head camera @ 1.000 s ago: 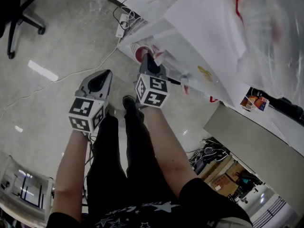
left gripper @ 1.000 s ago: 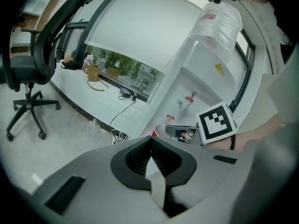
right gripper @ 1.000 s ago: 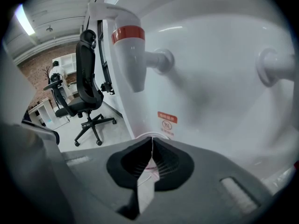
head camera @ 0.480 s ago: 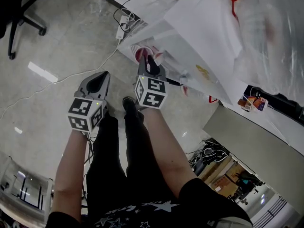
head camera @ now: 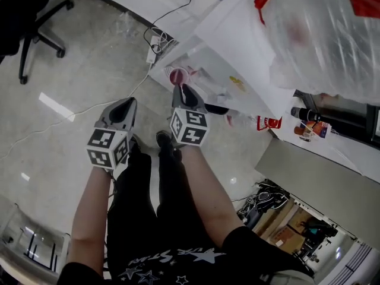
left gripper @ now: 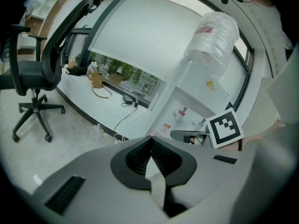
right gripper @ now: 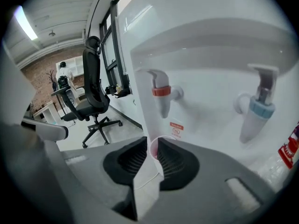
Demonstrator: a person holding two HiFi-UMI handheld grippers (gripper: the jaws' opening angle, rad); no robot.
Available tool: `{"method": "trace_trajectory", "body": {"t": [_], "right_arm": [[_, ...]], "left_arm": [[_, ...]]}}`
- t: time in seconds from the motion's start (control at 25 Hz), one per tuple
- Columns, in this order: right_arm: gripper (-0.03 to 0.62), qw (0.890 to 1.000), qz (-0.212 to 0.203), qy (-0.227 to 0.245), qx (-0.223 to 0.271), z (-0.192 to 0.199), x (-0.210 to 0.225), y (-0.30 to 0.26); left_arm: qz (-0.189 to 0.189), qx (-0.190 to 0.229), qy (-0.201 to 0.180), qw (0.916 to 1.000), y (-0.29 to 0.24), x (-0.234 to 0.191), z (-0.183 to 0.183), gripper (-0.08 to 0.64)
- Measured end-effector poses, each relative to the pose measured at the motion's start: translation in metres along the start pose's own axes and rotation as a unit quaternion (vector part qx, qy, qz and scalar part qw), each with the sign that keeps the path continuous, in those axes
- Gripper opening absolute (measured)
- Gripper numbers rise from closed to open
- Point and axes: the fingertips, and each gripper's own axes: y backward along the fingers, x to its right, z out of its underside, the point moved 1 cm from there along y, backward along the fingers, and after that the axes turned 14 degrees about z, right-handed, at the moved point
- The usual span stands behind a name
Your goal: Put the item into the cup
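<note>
Since the right gripper (right gripper: pixel 152 139) has its jaws pinched in close on the rim of a small pinkish-red cup (right gripper: pixel 155 148), the cup is up in the air in front of the water dispenser (head camera: pixel 237 46), not resting on anything. From the right gripper view it sits low, roughly under the red tap (right gripper: pixel 161 91), with the blue tap (right gripper: pixel 259 108) well off to the side. The left gripper (left gripper: pixel 150 141) is fully closed with nothing in it, hanging back beside the right one over the floor.

What worries me:
- I can't see any separate item anywhere, so my guess is whatever goes in comes out of a tap. If the cup isn't lined up right under the spout, it ends up on the floor
- a thin cup held only at the rim looks easy to crush or tip once weight goes in
- red tap probably means hot, so a splash would be nasty
- the closed left gripper would have to work the lever, and a hard shove could jog things
</note>
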Motion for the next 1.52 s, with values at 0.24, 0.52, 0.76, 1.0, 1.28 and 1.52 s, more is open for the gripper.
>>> {"method": "trace_trajectory", "body": {"t": [0.24,0.52,0.76,1.0,1.28,1.52], "right_arm": [[0.061,1.0,-0.011,-0.005,0.001,-0.016,-0.014,0.041],[0.002,1.0,-0.019,-0.004,0.002,-0.029,-0.019,0.096],[0.002,0.998,-0.057,0.029,0.026,-0.053,-0.02,0.14],[0.001,0.994,-0.098,0.036,0.037,-0.065,0.009,0.186],[0.002,0.987,-0.148,0.03,0.056,-0.063,0.051,0.242],[0.0,0.978,-0.19,0.041,0.08,-0.051,0.074,0.292]], "left_arm": [[0.0,0.004,-0.005,1.0,0.038,0.014,-0.015,0.006],[-0.005,0.013,-0.001,0.9999,0.08,0.045,-0.03,0.006],[-0.027,0.017,-0.012,0.9994,0.103,0.075,-0.037,0.006],[-0.052,0.041,-0.02,0.9976,0.114,0.13,-0.045,0.006],[-0.079,0.06,-0.022,0.9949,0.114,0.208,-0.023,0.006],[-0.095,0.079,-0.037,0.9916,0.122,0.266,0.004,0.006]]}}
